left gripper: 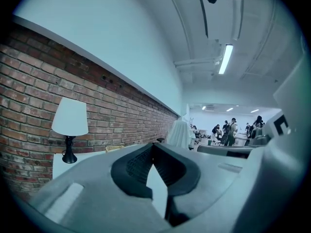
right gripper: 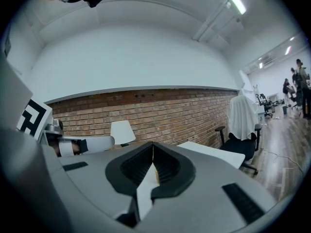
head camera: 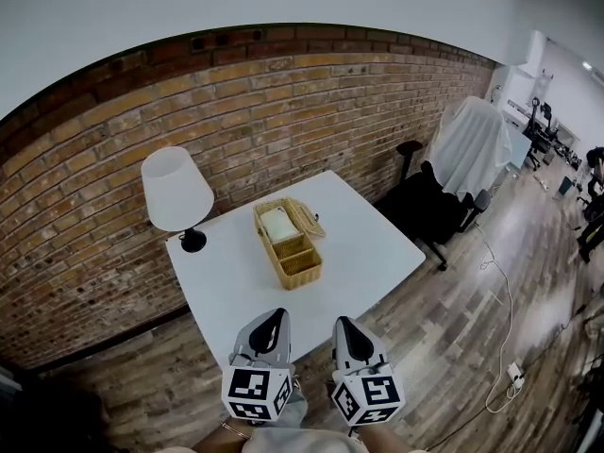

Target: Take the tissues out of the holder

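Note:
A wicker tissue holder [head camera: 294, 258] stands in the middle of the white table [head camera: 377, 243], its lid flipped open to the right. White tissues [head camera: 276, 223] lie in its far compartment. Both grippers hover near the table's front edge, well short of the holder. My left gripper [head camera: 276, 315] is shut with nothing in it, and its pads meet at the tip in the left gripper view [left gripper: 153, 145]. My right gripper [head camera: 341, 322] is likewise shut and empty [right gripper: 153, 143]. Only a sliver of the holder [left gripper: 115, 149] shows over the left jaws.
A white-shaded lamp [head camera: 176, 192] stands at the table's back left corner against the brick wall [head camera: 113, 140]. A black office chair [head camera: 429, 210] and a white-draped object [head camera: 472, 144] are to the right. A cable [head camera: 500, 319] trails over the wooden floor.

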`<state>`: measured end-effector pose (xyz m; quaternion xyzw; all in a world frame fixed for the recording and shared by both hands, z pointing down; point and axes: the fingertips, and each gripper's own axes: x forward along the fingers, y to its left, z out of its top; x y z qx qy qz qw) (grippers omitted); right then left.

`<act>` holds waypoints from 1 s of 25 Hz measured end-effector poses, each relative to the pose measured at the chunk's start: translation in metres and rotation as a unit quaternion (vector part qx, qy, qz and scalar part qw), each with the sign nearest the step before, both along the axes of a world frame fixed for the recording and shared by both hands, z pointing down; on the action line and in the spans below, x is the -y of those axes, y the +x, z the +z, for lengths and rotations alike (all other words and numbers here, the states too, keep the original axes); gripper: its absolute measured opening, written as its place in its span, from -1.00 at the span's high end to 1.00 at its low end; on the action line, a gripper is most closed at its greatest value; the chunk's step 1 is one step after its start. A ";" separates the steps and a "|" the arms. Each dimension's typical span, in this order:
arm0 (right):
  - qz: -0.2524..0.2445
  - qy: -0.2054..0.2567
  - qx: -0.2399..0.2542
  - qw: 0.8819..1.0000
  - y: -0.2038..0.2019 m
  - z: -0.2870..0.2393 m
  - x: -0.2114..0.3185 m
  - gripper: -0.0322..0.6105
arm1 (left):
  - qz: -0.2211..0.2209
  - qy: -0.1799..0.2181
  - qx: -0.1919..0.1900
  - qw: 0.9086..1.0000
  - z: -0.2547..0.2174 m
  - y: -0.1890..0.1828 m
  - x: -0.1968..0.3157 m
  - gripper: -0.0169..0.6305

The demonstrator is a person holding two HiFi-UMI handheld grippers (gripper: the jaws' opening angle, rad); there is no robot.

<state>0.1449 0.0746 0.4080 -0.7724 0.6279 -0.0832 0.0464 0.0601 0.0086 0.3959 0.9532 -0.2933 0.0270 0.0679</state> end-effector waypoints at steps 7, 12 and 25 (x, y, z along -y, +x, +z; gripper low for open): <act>-0.006 0.004 0.001 1.000 0.036 -0.007 0.048 0.88 | -0.010 0.001 0.003 1.000 -0.003 0.030 0.044 0.98; -0.016 0.001 0.007 1.000 0.048 -0.006 0.082 0.88 | -0.018 -0.002 0.008 1.000 -0.002 0.043 0.074 0.98; -0.049 -0.004 0.004 0.999 0.071 -0.008 0.152 0.88 | -0.047 -0.008 0.005 0.999 -0.002 0.065 0.132 0.98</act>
